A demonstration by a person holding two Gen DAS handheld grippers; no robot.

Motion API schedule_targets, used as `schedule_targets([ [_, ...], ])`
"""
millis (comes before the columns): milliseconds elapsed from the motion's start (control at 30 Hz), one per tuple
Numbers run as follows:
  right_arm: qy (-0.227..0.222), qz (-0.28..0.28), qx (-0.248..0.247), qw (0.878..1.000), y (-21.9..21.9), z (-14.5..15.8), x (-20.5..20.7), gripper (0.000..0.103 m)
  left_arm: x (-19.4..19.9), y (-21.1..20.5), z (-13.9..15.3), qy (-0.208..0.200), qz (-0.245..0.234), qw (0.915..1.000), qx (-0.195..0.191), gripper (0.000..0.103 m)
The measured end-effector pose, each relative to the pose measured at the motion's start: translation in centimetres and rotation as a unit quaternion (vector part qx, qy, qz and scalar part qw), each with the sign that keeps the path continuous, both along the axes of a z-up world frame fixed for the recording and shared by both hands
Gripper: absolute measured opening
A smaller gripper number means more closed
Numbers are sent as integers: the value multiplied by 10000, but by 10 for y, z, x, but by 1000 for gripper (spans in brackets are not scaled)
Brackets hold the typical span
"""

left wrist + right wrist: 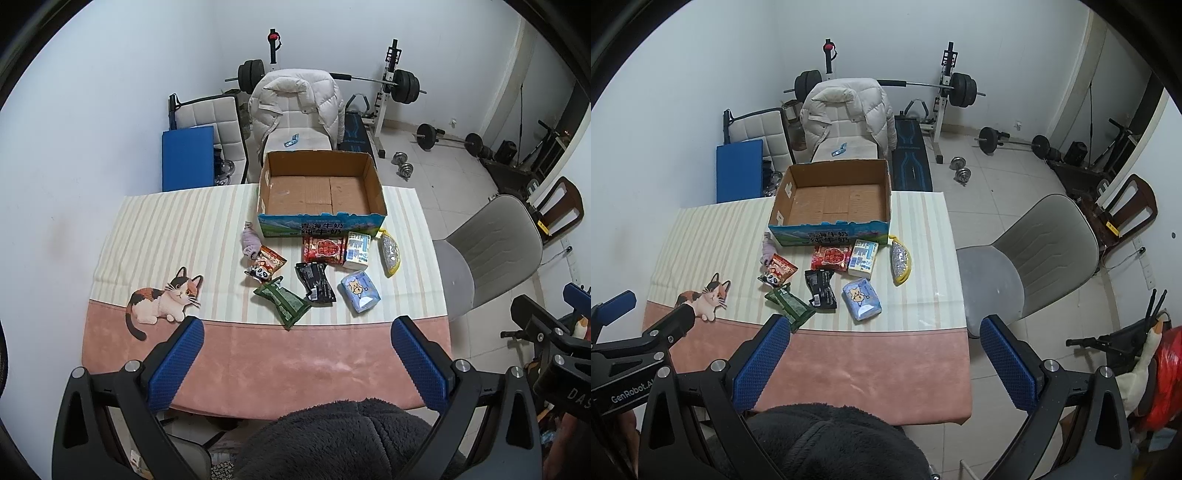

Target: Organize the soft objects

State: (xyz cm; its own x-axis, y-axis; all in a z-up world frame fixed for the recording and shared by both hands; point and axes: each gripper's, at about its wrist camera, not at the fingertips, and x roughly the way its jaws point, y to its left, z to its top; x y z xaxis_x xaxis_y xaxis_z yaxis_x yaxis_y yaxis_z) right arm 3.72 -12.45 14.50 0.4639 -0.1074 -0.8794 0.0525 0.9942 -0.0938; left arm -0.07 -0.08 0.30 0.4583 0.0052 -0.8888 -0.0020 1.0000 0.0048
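An empty cardboard box (321, 184) (834, 192) stands at the table's far edge. In front of it lie several soft packs: a purple cloth (250, 240), a panda snack bag (266, 263) (777, 271), a green pouch (282, 301) (790, 304), a black pouch (316, 282) (820, 286), a red pack (324, 250) (831, 258), a white-blue pack (356, 249) (863, 258), a blue tissue pack (360, 291) (861, 298) and a yellow-edged pouch (389, 253) (900, 263). My left gripper (295, 328) and right gripper (884, 328) are open, empty, held above the near table edge.
The table (295, 350) has a striped and pink cloth with a cat picture (162, 301). A grey chair (1027, 266) stands to the right. A chair with a white jacket (295, 107) stands behind the box. Weights and a bench fill the back of the room.
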Motion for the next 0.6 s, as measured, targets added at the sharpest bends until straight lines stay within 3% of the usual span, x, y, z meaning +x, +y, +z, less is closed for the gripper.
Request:
schedule_targets([
  [600,7,51,-66,10000,9,-2,3,103,-1,2,-1,-17,27,10000,-29,103],
])
